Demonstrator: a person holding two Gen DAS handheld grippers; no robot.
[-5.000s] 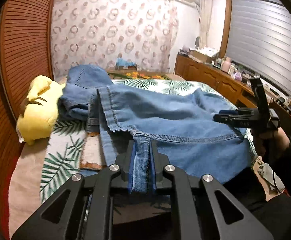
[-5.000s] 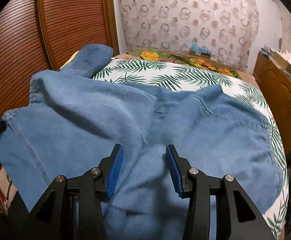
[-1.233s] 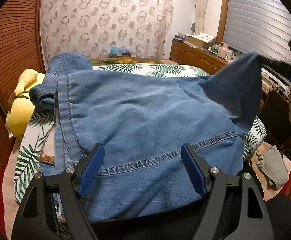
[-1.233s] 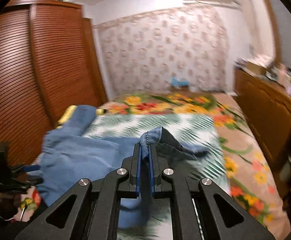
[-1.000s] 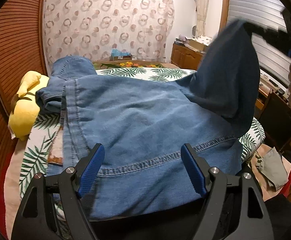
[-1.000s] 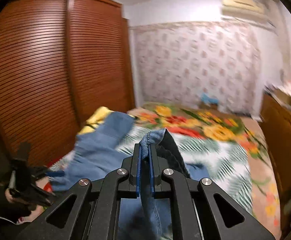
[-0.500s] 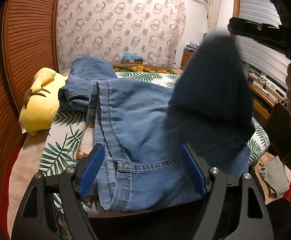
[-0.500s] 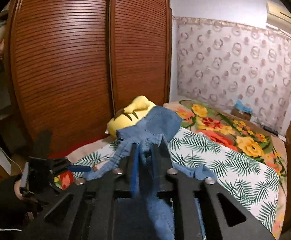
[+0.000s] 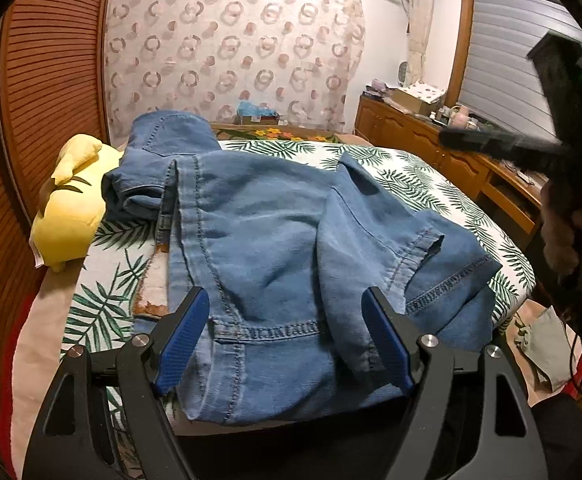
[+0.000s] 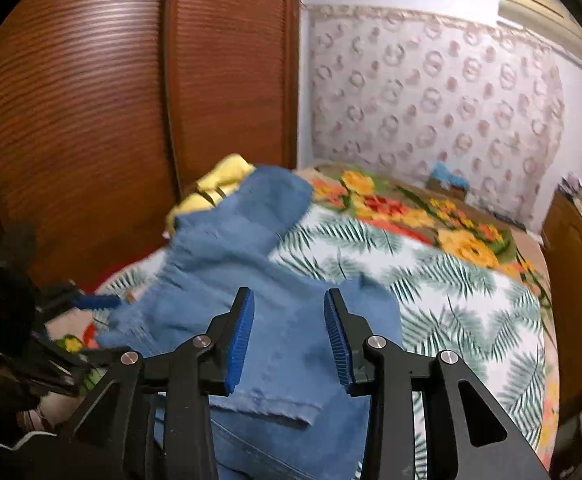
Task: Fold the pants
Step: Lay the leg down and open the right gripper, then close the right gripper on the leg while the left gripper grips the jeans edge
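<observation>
At the far left of the left wrist view, a brown slatted wooden wardrobe (image 9: pixel 47 92) lines the wall, and a yellow plush toy (image 9: pixel 71 216) lies beside it at the edge of the bed with the white palm-leaf cover (image 9: pixel 419 188). The light-blue denim pants (image 9: pixel 275 248) are spread across this bed, one part doubled over the rest, with a folded layer and its stitched hem lying on top toward the right. The left gripper (image 9: pixel 287 332) hangs at the near edge of the bed with its blue pads spread wide; denim lies below the gap, but the pads do not press on it. Further right, the right gripper (image 9: pixel 463 138) shows blurred above the bed's right side, carried by a hand (image 9: pixel 559 232). In the right wrist view, the right gripper (image 10: pixel 289 336) has just been opening; its blue pads stand apart over the denim, and no cloth is pinched between them.
</observation>
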